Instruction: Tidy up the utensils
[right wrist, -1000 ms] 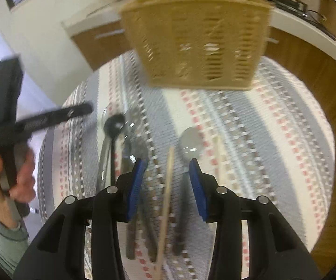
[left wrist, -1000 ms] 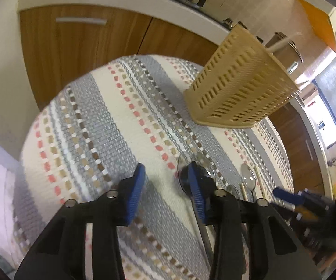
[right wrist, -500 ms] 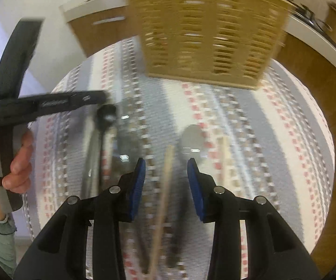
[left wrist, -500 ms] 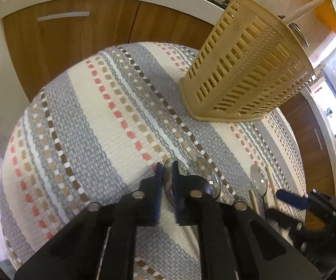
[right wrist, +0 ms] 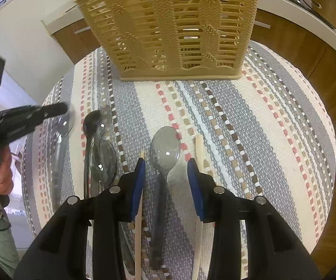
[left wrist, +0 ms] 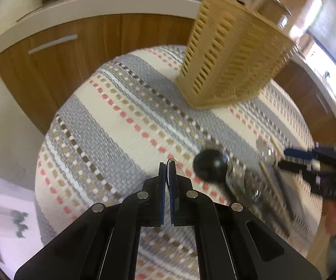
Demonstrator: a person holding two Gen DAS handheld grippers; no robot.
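Tabletop point(right wrist: 273, 121): round, under a woven cloth striped grey, cream and red, in front of wooden kitchen cabinets point(left wrist: 79, 53).
Basket point(right wrist: 175, 28): a beige slotted plastic holder stood upright at the far side of the cloth; a pale stick leaned inside it.
Left gripper point(left wrist: 168, 170): its fingers point(left wrist: 162, 177) were clenched on the thin edge of a clear plastic spoon point(right wrist: 64, 123), whose bowl showed just past the tips in the right wrist view.
Right gripper point(right wrist: 165, 170): its fingers point(right wrist: 138, 182) stood apart, released, one on each side of a smoky grey spoon point(right wrist: 164, 154) that lay flat on the cloth between them, untouched.
Chopsticks: one pale chopstick point(right wrist: 138, 221) lay just beside the left finger of the right gripper, another point(right wrist: 199, 149) just beside the right finger.
Black spoon point(right wrist: 91, 121): it lay on the cloth between the two grippers, beside another clear spoon point(right wrist: 103, 163).
Person: a bare hand point(right wrist: 3, 172) with a green sleeve gripped the left gripper's handle.
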